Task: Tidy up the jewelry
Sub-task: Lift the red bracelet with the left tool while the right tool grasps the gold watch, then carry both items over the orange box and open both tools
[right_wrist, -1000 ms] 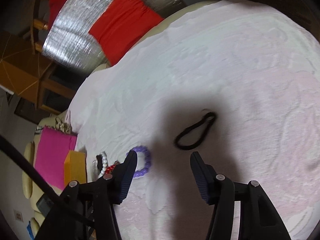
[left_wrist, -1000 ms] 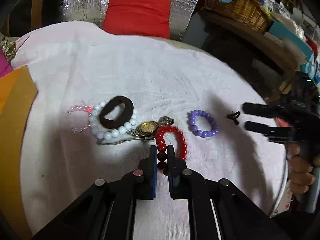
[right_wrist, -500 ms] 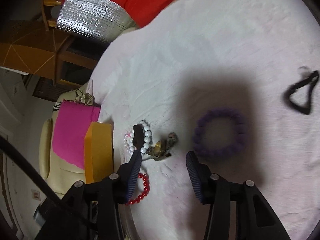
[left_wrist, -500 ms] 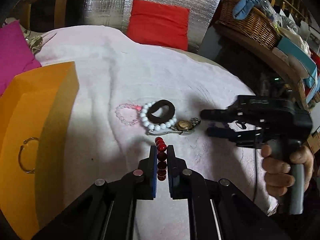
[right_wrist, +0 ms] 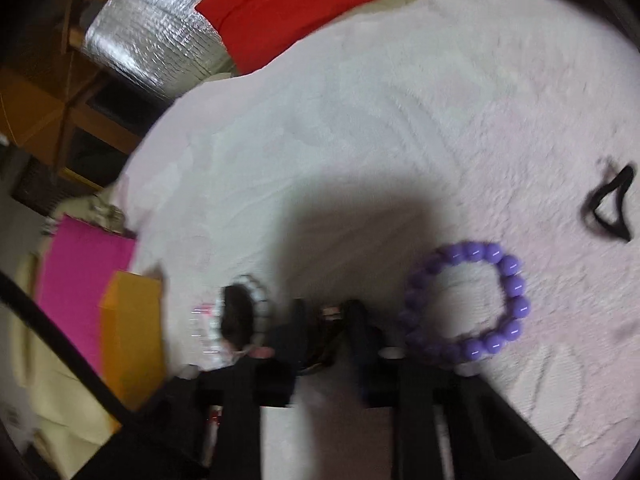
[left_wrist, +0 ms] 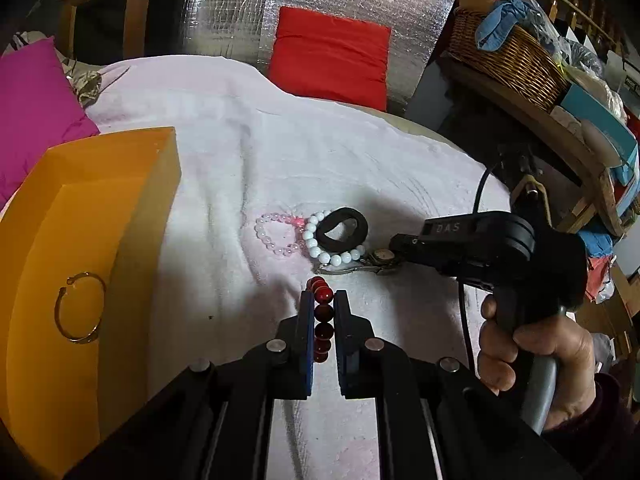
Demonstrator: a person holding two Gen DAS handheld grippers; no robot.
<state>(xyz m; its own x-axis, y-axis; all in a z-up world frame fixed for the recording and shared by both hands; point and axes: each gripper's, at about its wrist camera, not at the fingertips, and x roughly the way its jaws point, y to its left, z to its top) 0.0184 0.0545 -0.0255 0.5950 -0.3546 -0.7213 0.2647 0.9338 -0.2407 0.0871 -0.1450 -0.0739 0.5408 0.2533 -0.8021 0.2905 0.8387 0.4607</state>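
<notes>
My left gripper [left_wrist: 322, 300] is shut on a red bead bracelet [left_wrist: 323, 316] and holds it above the white towel [left_wrist: 320, 152]. An orange box [left_wrist: 80, 248] at the left holds a gold bangle [left_wrist: 80, 307]. A pink bead bracelet [left_wrist: 278, 232], a white bead bracelet [left_wrist: 332, 254] under a black hair ring [left_wrist: 342, 234], and a watch [left_wrist: 374, 262] lie ahead. My right gripper [right_wrist: 326, 312] sits low at the watch [right_wrist: 330, 312], jaws narrowed around it; the view is blurred. A purple bracelet [right_wrist: 468, 306] and a black hair tie [right_wrist: 612, 208] lie to its right.
A magenta cushion [left_wrist: 36, 108] lies left of the box. A red cushion [left_wrist: 332, 58] leans on silver foil at the back. A wicker basket [left_wrist: 508, 56] stands on a wooden shelf at the right. The towel edge drops off at the right.
My left gripper has carried the red bracelet left toward the orange box. My right gripper has moved left from the purple bracelet to the watch and narrowed its jaws.
</notes>
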